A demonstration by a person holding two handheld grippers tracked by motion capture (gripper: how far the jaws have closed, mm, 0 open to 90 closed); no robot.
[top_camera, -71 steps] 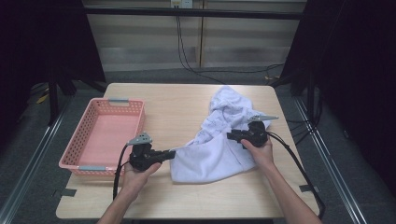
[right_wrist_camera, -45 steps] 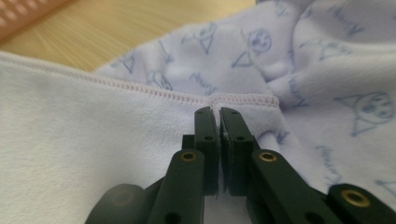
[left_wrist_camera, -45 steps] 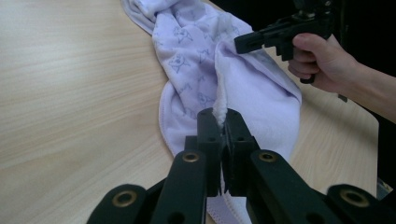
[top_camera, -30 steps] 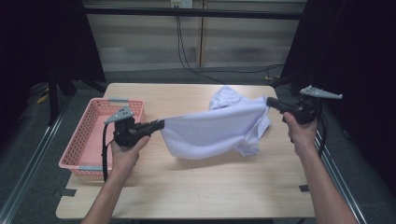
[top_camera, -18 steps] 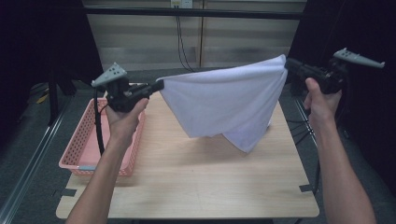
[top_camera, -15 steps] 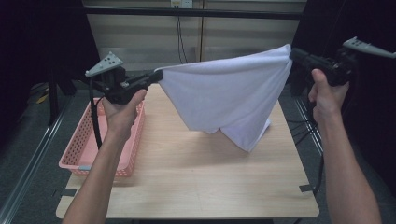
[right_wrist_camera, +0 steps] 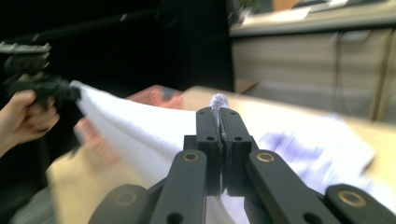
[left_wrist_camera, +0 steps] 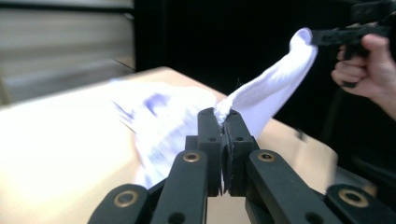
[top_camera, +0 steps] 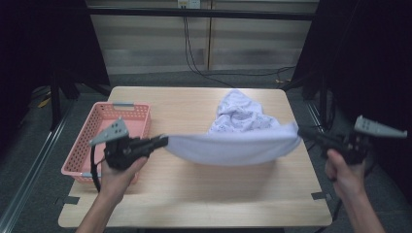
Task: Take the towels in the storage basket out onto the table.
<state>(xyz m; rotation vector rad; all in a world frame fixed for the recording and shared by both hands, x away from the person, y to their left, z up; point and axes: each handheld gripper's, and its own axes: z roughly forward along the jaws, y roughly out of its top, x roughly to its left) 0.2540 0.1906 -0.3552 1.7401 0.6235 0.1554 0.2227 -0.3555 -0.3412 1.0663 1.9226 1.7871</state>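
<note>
Left gripper point(top_camera: 163, 141): lower left of the high view, jaws pinched on one corner of the white towel point(top_camera: 233, 148). Right gripper point(top_camera: 303, 132): right of frame, jaws clamped on the opposite corner. Towel: stretched between both across the centre of the frame, sagging over the wooden table point(top_camera: 194, 194), far part bunched on the tabletop. Pink basket point(top_camera: 92, 145): on the table's left edge, just behind the left gripper.

Fingers point(right_wrist_camera: 219, 122) pressed together on a bunched corner of white cloth point(right_wrist_camera: 140, 135), poking out just beyond the tips. Cloth stretched away leftward to the other gripper point(right_wrist_camera: 70, 93). Pink basket point(right_wrist_camera: 154, 100) and wooden surface point(right_wrist_camera: 280, 116) blurred behind.
</note>
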